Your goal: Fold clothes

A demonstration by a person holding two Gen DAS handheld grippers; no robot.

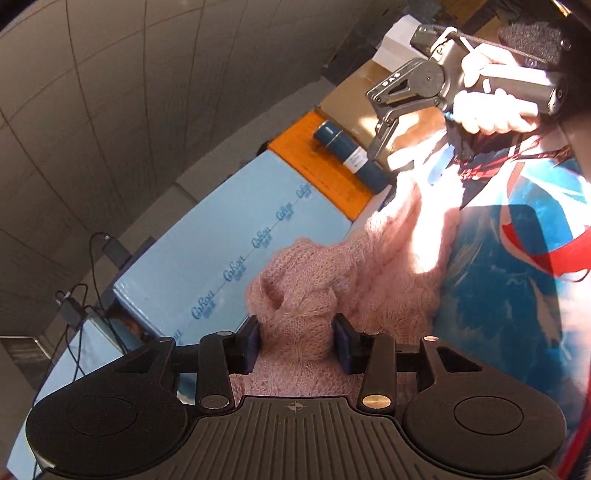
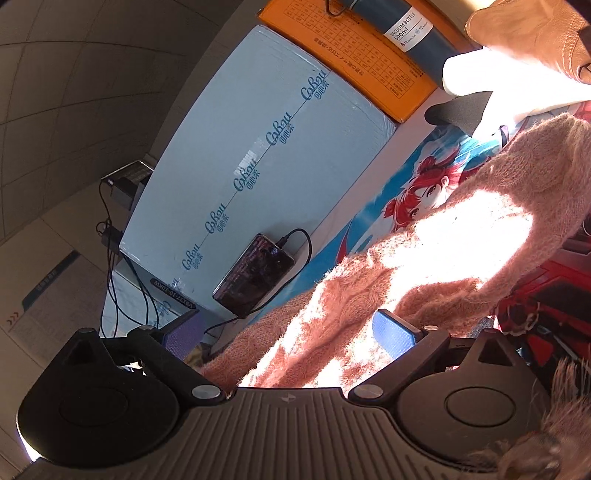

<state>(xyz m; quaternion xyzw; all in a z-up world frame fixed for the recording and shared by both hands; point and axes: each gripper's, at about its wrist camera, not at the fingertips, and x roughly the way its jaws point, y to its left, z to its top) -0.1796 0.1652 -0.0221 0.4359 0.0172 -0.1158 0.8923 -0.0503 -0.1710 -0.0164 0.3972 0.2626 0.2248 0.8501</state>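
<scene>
A pink fuzzy knit sweater (image 1: 373, 258) lies over a blue printed mat (image 1: 517, 280). My left gripper (image 1: 297, 341) is shut on a bunched fold of the sweater, with the knit squeezed between its two blue pads. My right gripper (image 1: 421, 162) appears at the upper right of the left wrist view, held by a hand, its fingers spread above the far end of the sweater. In the right wrist view the right gripper (image 2: 288, 332) is open, its blue pads wide apart, with the sweater (image 2: 424, 258) lying between and beyond them in bright sunlight.
A light blue carton (image 2: 258, 155) and an orange box (image 2: 354, 55) with a dark blue vacuum bottle (image 2: 399, 29) stand along the far side. A phone (image 2: 255, 273) on a cable lies by the carton. A brown glove (image 2: 535, 33) lies at the top right.
</scene>
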